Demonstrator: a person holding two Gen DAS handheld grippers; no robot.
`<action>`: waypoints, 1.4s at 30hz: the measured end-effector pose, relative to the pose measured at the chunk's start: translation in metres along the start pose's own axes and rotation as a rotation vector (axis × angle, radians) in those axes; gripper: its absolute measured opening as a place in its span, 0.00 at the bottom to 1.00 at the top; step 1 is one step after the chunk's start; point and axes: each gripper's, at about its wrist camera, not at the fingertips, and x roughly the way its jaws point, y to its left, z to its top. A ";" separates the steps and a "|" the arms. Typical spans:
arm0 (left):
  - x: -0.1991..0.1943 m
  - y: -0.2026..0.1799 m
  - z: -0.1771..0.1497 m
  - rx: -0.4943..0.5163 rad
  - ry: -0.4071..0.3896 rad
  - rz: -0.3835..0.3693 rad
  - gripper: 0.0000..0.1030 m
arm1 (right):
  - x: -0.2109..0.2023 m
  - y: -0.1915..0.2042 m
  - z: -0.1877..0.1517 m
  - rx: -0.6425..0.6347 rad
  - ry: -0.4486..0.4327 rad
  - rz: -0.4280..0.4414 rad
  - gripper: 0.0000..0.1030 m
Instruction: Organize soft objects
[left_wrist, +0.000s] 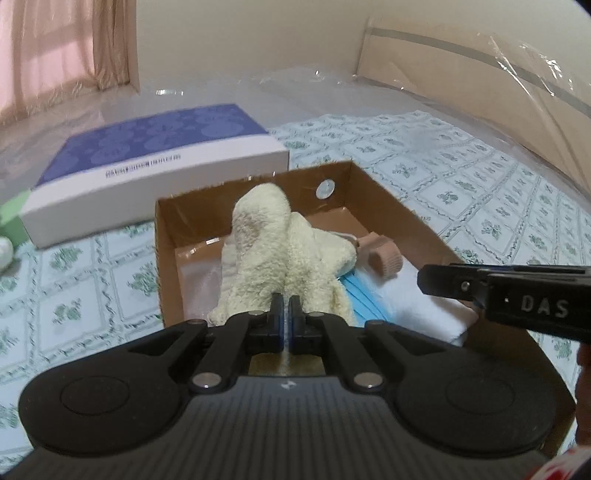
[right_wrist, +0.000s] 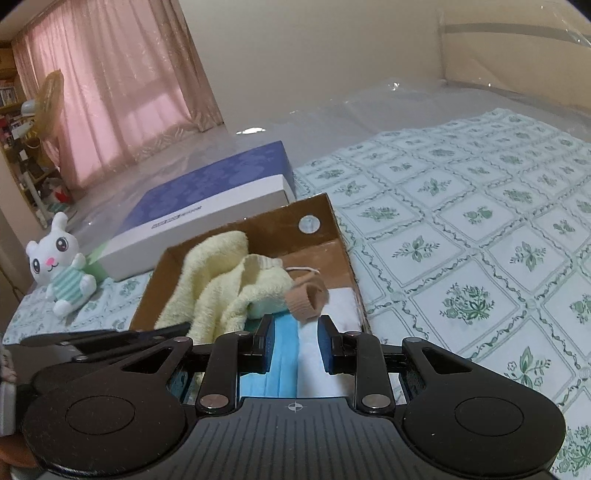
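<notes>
Towel (left_wrist: 280, 258), pale yellow and fluffy, lies bunched up in the cardboard box (left_wrist: 391, 206) on the bed. My left tongs (left_wrist: 284, 314) are clenched on its near edge, with a thin bit of the cloth pinched between the two pads. The rest of the towel humps up over the middle of the box. From the right camera it drapes from the far left corner down toward the near side.

My right tongs (right_wrist: 295, 341) sit partly apart over the near end of the box, nothing pressed between the pads. Below that gap I see a blue face mask (right_wrist: 284, 354) and a white cloth (right_wrist: 314, 365) lying flat, side by side. A beige ribbed band (right_wrist: 308, 295) rests just past them, touching the towel's right edge. A thin white cord runs behind it.

Box interior is brown, with a round white sticker (left_wrist: 325, 189) on the far wall. A flat blue-and-white box (left_wrist: 155, 162) lies just behind the cardboard one, to its left. A white bunny toy (right_wrist: 61, 264) in a green striped outfit sits on the sheet further left, leaning by a green thing I can't make out. The bed sheet (right_wrist: 461, 236) is white with a green floral grid. Pink curtains hang at the back left.
</notes>
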 end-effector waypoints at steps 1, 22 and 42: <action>-0.005 0.000 0.000 0.005 -0.011 0.006 0.03 | -0.002 -0.001 0.000 0.004 -0.003 0.003 0.26; -0.188 0.003 -0.036 -0.097 -0.064 0.077 0.36 | -0.131 0.037 -0.034 -0.027 -0.084 0.083 0.59; -0.393 -0.049 -0.158 -0.184 -0.067 0.271 0.44 | -0.290 0.098 -0.141 -0.150 -0.058 0.204 0.72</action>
